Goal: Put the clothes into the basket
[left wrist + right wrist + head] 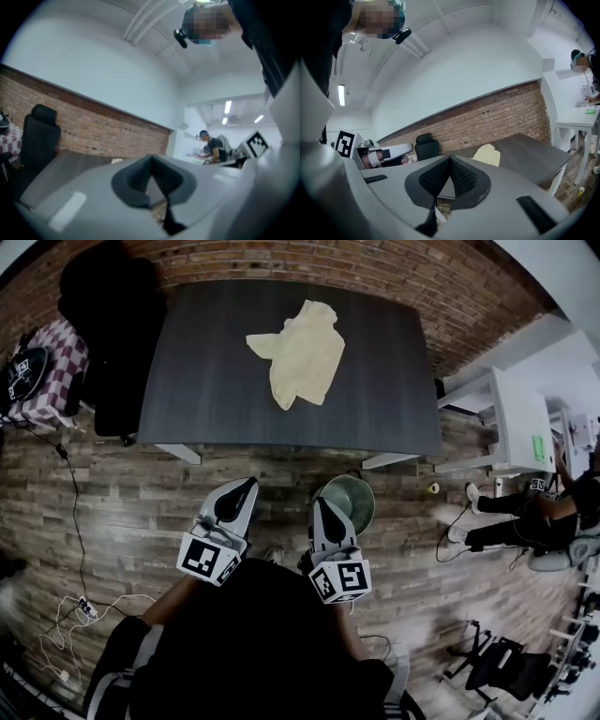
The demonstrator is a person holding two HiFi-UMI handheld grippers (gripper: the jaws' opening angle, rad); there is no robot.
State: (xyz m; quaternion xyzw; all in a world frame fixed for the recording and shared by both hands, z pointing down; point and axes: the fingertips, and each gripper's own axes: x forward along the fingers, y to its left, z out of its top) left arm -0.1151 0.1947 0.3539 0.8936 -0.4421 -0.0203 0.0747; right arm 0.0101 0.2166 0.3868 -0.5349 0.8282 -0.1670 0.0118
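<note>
Head view shows the pale garment [298, 352] lying on the dark tabletop [187, 381] — the green basket [356, 498] stands on the floor [122, 512] nearby. Left hand-held gripper [247, 484] and right hand-held gripper [319, 502] both have jaws closed, empty.

A pale yellow garment [298, 352] lies crumpled and partly spread on the dark surface [187, 390], toward its far side. A round green basket [353, 495] stands upright on the wooden floor [131, 502], just off the surface's near edge and well apart from the garment.
</note>
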